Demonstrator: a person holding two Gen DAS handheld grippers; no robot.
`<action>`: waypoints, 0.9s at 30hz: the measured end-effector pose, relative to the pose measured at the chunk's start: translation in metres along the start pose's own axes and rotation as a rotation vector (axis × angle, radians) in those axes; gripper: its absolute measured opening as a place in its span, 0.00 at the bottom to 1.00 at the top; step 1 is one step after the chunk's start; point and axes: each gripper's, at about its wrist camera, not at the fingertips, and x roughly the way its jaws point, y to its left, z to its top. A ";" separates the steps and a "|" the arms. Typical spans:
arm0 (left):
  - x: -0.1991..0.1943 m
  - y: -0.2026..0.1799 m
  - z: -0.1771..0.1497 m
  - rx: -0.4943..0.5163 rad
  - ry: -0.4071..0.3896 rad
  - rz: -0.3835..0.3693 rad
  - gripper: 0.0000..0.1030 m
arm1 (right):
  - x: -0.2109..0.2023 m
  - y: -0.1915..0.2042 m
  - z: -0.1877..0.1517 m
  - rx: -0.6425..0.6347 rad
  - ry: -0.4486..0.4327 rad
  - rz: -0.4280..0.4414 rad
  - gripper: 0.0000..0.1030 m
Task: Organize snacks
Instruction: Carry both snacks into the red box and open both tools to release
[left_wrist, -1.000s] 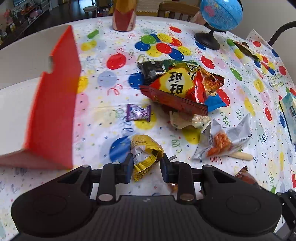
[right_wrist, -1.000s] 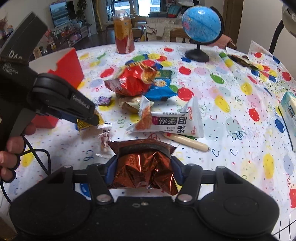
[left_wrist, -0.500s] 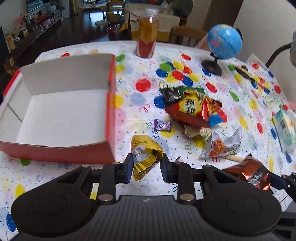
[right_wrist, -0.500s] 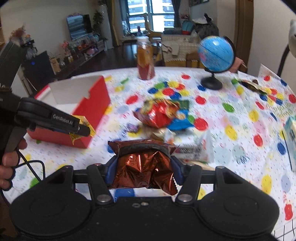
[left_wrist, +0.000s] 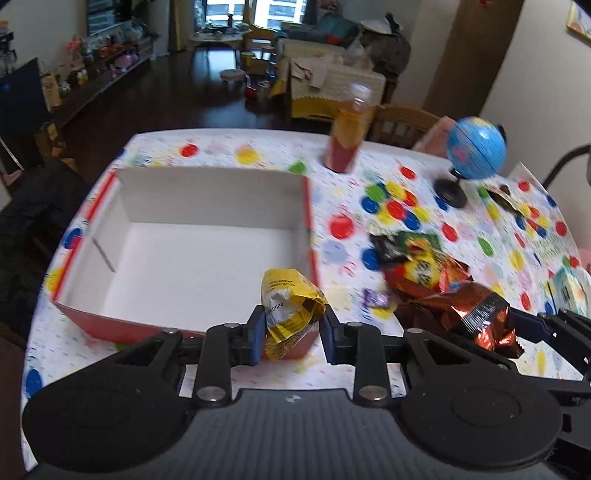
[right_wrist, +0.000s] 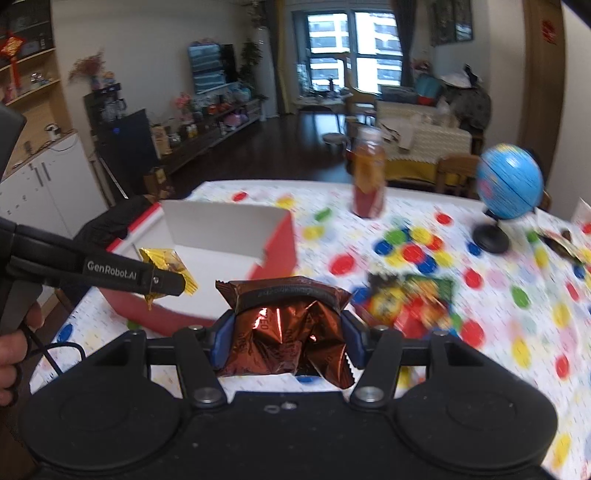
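Observation:
My left gripper is shut on a yellow snack packet and holds it in the air over the near right corner of the red box, whose white inside shows nothing in it. My right gripper is shut on a crumpled copper-brown foil snack bag, held in the air to the right of the box. The bag also shows in the left wrist view. The left gripper and its yellow packet show in the right wrist view at the box's near edge.
A pile of snack bags and a small purple candy lie on the balloon-print tablecloth right of the box. A drink bottle and a blue globe stand at the back. A pale box is at far right.
Both grippers have risen and moved left toward the red box, each still holding its snack. The box's inside has come into fuller view from above.

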 end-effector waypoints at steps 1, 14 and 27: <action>-0.001 0.006 0.003 -0.005 -0.005 0.009 0.29 | 0.005 0.006 0.005 -0.008 -0.001 0.008 0.56; 0.011 0.102 0.034 -0.079 -0.003 0.121 0.29 | 0.083 0.082 0.054 -0.104 0.041 0.080 0.56; 0.080 0.163 0.046 -0.074 0.136 0.155 0.29 | 0.162 0.126 0.059 -0.144 0.155 0.065 0.56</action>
